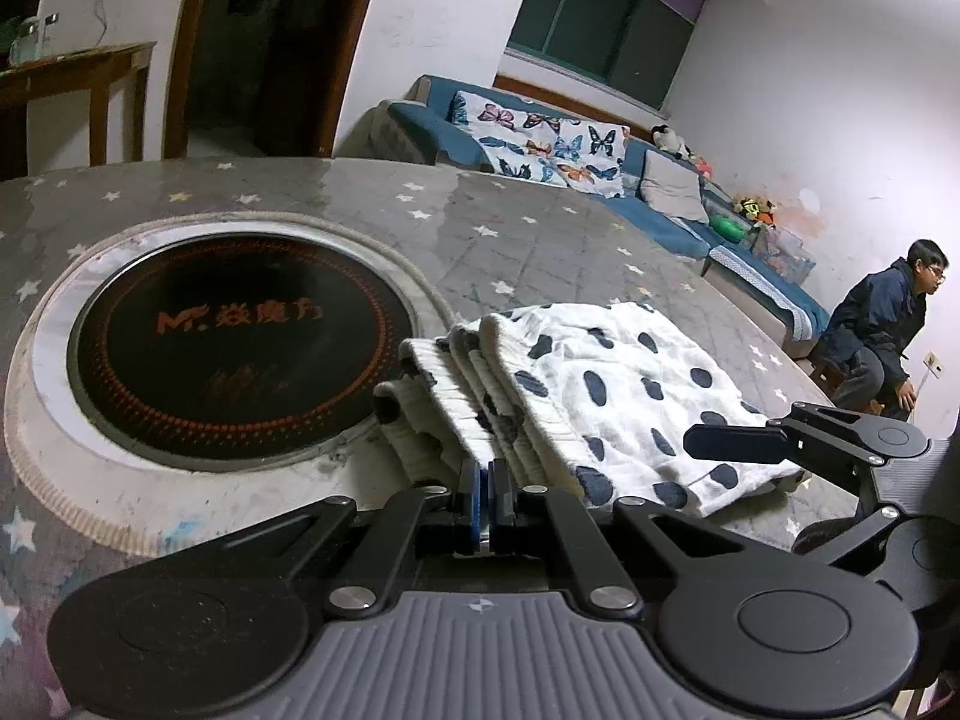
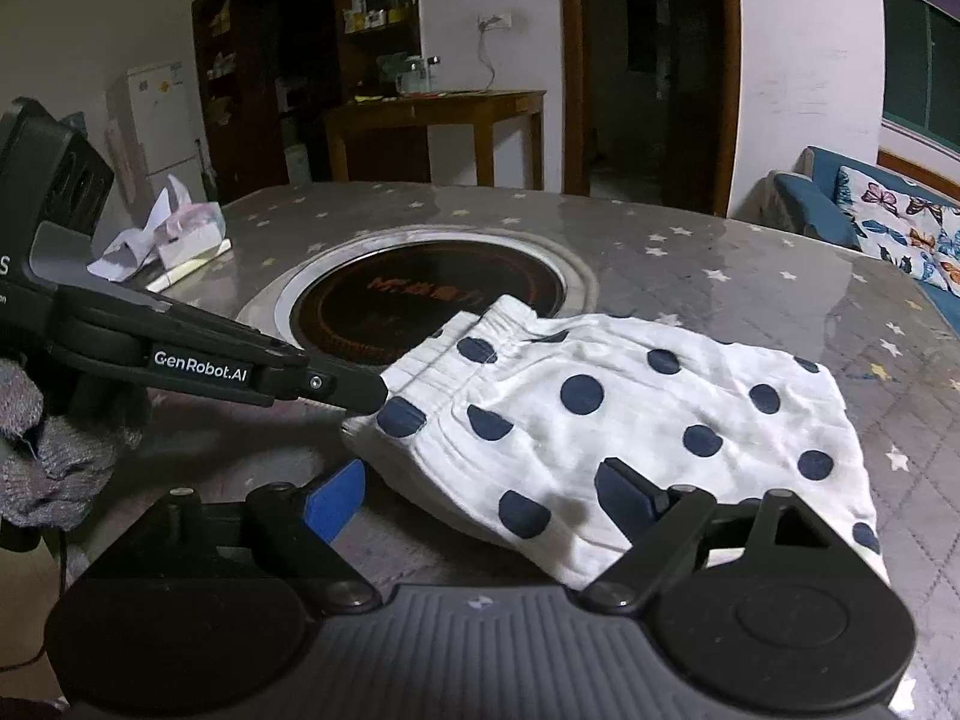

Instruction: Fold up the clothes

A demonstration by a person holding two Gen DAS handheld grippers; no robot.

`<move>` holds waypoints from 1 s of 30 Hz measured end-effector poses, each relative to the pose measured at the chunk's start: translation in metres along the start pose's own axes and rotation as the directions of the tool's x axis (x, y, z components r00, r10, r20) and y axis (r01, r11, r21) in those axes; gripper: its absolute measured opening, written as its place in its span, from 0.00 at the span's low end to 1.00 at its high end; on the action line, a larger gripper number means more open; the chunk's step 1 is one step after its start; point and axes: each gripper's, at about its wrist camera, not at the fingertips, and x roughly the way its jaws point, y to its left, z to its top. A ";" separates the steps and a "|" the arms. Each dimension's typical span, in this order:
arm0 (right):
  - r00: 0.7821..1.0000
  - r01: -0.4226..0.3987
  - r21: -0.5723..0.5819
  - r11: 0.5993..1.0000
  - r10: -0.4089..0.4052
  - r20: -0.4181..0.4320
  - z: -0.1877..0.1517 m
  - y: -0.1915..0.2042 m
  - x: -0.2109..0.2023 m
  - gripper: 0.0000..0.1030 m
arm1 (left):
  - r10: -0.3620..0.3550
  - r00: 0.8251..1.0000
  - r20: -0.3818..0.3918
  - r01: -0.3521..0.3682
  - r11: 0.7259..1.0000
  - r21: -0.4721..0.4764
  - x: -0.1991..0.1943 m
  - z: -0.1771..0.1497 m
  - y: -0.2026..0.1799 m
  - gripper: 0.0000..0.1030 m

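Note:
A white garment with dark blue dots [image 1: 600, 384] [image 2: 606, 414] lies folded flat on the grey star-patterned table cover [image 1: 510, 228], beside a round black cooktop [image 1: 240, 342] set into the table. My left gripper [image 1: 489, 480] is shut, and its tips [image 2: 369, 393] touch the garment's ribbed waistband corner; no cloth shows pinched between them. My right gripper [image 2: 480, 498] is open over the garment's near edge, with cloth between the jaws but not pressed. One of its fingers [image 1: 738, 443] reaches in over the cloth from the right.
A torn paper or tissue pack [image 2: 174, 234] sits on the table's far left. A blue sofa with butterfly cushions [image 1: 540, 144] lies beyond the table, and a person [image 1: 882, 324] sits at the far right. A grey knit sleeve [image 2: 48, 450] holds the left gripper.

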 end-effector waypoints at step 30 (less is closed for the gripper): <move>1.000 -0.004 -0.073 0.997 0.003 -0.021 -0.001 0.012 0.008 0.65 | 0.026 1.000 -0.007 -0.026 0.999 -0.040 0.004 -0.002 0.001 0.18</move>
